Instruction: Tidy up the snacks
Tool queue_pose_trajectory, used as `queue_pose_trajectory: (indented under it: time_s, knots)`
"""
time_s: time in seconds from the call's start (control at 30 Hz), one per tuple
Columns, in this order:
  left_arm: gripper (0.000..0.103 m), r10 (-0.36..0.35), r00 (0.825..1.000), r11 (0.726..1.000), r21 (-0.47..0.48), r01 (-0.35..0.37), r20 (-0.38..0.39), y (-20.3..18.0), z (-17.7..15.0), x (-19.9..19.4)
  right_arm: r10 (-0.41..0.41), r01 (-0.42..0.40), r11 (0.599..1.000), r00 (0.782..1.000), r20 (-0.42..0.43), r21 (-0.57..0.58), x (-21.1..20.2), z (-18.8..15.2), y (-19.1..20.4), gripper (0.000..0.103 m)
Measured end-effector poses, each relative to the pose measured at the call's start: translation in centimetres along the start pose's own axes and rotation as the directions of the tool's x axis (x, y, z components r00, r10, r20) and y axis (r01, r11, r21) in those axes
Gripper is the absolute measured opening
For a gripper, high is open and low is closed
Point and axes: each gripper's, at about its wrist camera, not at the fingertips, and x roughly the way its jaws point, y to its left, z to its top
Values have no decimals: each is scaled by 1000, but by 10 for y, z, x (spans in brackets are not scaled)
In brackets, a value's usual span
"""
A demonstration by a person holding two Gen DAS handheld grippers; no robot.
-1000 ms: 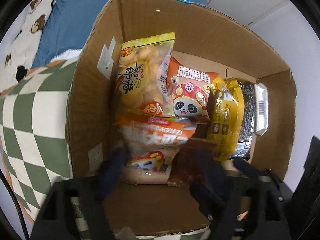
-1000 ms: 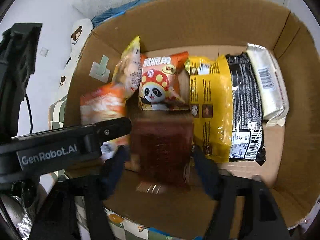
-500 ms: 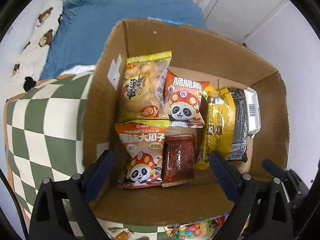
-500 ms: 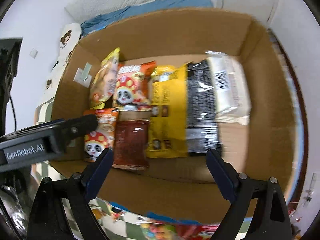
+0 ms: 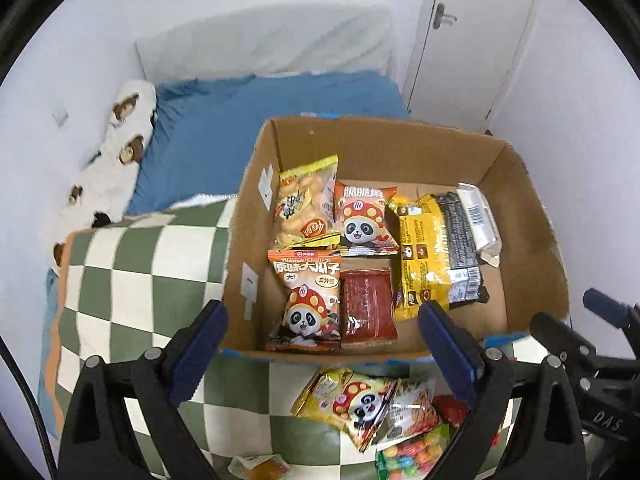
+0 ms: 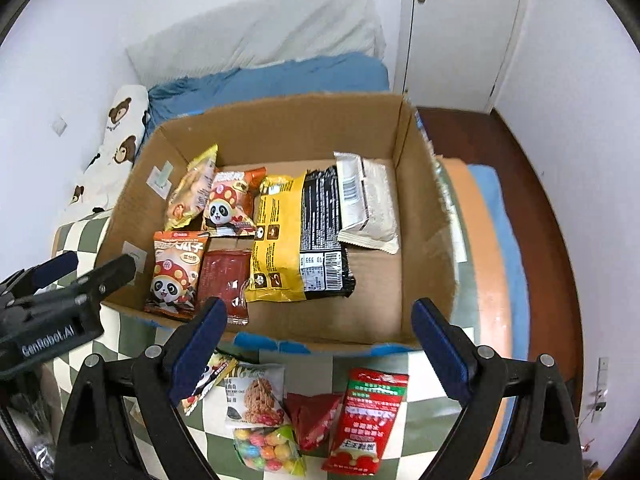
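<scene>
A cardboard box (image 5: pixel 360 140) (image 6: pixel 280 120) on a checkered blanket holds several snack packs in rows: an orange panda pack (image 5: pixel 306 300) (image 6: pixel 174 270), a dark red pack (image 5: pixel 368 304) (image 6: pixel 224 280), a yellow bag (image 5: pixel 420 252) (image 6: pixel 278 236), a black pack (image 6: pixel 324 232) and a white pack (image 6: pixel 366 204). My left gripper (image 5: pixel 324 352) and right gripper (image 6: pixel 316 340) hang open and empty above the box's near edge. Loose snacks lie in front of the box: a yellow panda pack (image 5: pixel 352 400), an oat pack (image 6: pixel 254 394), a candy bag (image 6: pixel 268 450) and a red-green pack (image 6: pixel 370 412).
The green-and-white checkered blanket (image 5: pixel 140 280) covers the surface under the box. A blue bed sheet (image 5: pixel 240 120) and a bear-print pillow (image 6: pixel 116 136) lie behind. A white door (image 6: pixel 460 20) and wooden floor (image 6: pixel 540 200) are to the right.
Both grippers let go of the orange panda pack and the dark red pack, opened, and pulled up and back out of the box. The loose snacks in front came into view.
</scene>
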Motion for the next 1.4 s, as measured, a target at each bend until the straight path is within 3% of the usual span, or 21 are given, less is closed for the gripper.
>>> queue_pose_trajectory:
  time_s: [0.4, 0.57, 0.8, 0.93, 1.07, 1.13, 1.27, 1.33, 1.4]
  knots:
    - [97, -5, 989, 1000, 31, 1, 148, -7, -29, -72, -13, 16, 1000, 990, 143, -20, -71, -33, 8, 95]
    - [97, -36, 989, 999, -4, 37, 144, 1, -40, -87, 16, -17, 1000, 987, 161, 6, -96, -46, 8, 95]
    - [97, -13, 999, 1000, -28, 14, 33, 22, -79, -69, 19, -25, 997, 996, 85, 72, -86, -82, -9, 95]
    - [97, 21, 994, 998, -56, -27, -105, 45, -116, -31, -5, 16, 987, 997, -71, 162, -30, -114, -41, 95]
    - [97, 32, 975, 995, -85, -52, -221, 71, -153, 4, -11, 58, 971, 980, -199, 232, 28, -140, -70, 95]
    - [97, 36, 957, 994, -90, -64, -289, 79, -168, 19, 10, 57, 962, 970, -243, 267, 50, -150, -77, 95]
    - [97, -66, 924, 980, -197, -10, -375, 93, -181, 41, 21, 62, 959, 958, -286, 277, 79, -159, -75, 95]
    - [97, -128, 909, 958, -287, 10, -396, 100, -182, 54, 19, 68, 956, 956, -294, 285, 88, -159, -72, 91]
    - [97, -188, 894, 928, -372, 26, -408, 106, -184, 69, -2, 92, 955, 952, -305, 282, 97, -159, -69, 79]
